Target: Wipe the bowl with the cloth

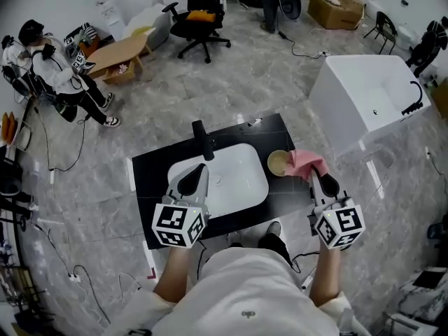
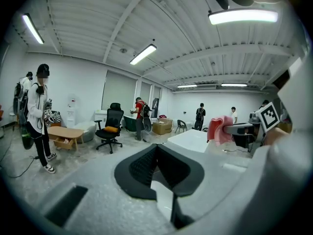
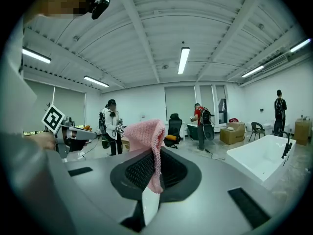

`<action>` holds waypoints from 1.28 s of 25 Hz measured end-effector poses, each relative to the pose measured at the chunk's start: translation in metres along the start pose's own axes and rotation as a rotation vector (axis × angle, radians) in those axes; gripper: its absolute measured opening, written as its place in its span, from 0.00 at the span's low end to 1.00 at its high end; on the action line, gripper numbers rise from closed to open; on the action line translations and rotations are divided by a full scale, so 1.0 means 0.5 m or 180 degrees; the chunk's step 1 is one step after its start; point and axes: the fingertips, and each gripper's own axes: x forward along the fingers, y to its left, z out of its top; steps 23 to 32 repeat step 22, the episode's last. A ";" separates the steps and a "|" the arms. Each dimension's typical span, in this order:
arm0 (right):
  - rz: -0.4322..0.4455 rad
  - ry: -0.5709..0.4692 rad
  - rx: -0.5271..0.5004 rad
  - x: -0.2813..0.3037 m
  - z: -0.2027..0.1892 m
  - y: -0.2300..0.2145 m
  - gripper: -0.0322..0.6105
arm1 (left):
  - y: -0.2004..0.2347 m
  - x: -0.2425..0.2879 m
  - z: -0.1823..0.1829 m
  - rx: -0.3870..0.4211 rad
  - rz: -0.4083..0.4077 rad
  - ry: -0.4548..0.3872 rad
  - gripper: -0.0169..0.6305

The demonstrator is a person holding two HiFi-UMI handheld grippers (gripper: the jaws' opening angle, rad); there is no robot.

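Cloth (image 1: 306,162), pink and knitted, is clamped between the jaws of the right tool (image 1: 320,182). In the right gripper view the fabric (image 3: 146,133) rises out of the pinch and folds over the jaw tips, covering part of the room beyond. In the head view it hangs just beside the bowl (image 1: 278,163), a tan one that sits upright on the black desk (image 1: 150,173) at the right edge of the white basin (image 1: 238,180). Whether the cloth touches the bowl's rim cannot be told.

The left tool (image 1: 196,177) is held over the basin with its jaws pressed together and nothing between them, as the left gripper view (image 2: 157,168) shows. A black faucet (image 1: 203,140) stands at the far rim of the basin, just beyond the left tool.

A white bathtub (image 1: 364,96) stands on the floor to the right of the desk, and a black office chair (image 1: 199,16) stands farther off. A low wooden table (image 1: 119,51) and a person in a white top (image 1: 59,72) are at the far left, and a cardboard box (image 1: 336,9) is at the far right. Loose cables (image 1: 66,152) lie on the tiled floor.
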 end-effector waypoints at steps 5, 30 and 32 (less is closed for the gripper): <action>-0.0074 -0.0033 0.0034 -0.005 0.002 0.009 0.07 | 0.018 -0.009 0.003 0.0028 -0.0014 -0.0005 0.05; -0.0037 0.0037 0.0014 -0.017 -0.015 0.055 0.07 | 0.022 -0.032 -0.015 0.0070 -0.0045 0.0058 0.05; -0.0037 0.0037 0.0014 -0.017 -0.015 0.055 0.07 | 0.022 -0.032 -0.015 0.0070 -0.0045 0.0058 0.05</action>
